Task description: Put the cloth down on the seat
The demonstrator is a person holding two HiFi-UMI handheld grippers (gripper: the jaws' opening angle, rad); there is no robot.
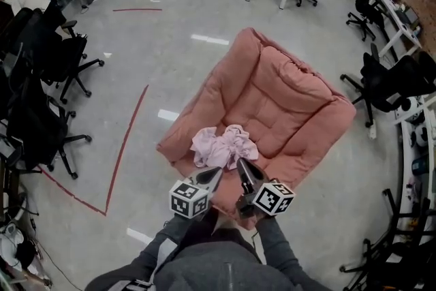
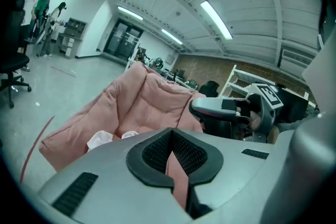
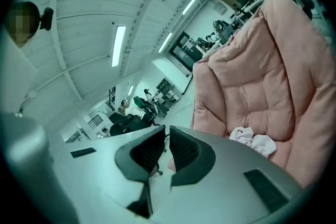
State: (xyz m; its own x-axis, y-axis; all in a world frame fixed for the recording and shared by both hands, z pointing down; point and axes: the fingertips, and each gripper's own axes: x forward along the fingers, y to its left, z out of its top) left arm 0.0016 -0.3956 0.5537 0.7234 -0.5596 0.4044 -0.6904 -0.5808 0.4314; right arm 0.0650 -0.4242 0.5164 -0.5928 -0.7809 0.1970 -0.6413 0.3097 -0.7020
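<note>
The crumpled pale pink-and-white cloth (image 1: 225, 146) lies on the seat of the salmon-pink padded floor chair (image 1: 286, 99), at the front of the seat cushion and close to the chair's front edge. It is held by neither pair of jaws. In the head view it sits just ahead of both jaw tips and apart from them. In the left gripper view it peeks over the jaw body, left of the jaw line. In the right gripper view it lies off to the right, lower on the seat.

The left gripper (image 1: 214, 175) has its jaws together, with only a thin wedge of the chair's pink showing through and nothing caught in them. The right gripper (image 1: 243, 167) has its jaws drawn in to a narrow slit, also empty.

Both grippers are held side by side over the chair's front edge, close before the person's grey-sleeved torso. Their marker cubes are nearest the body and their tips angle in towards each other and towards the chair's backrest. Each points only a little below level, so its view takes in the backrest and the ceiling lights. The right gripper is rolled to one side, and the chair stands tilted in its view.

The cloth is a loose bunched heap rather than a spread sheet. Its longer stretch runs across the seat, roughly parallel to the chair's front edge. No clear end points anywhere.
</note>
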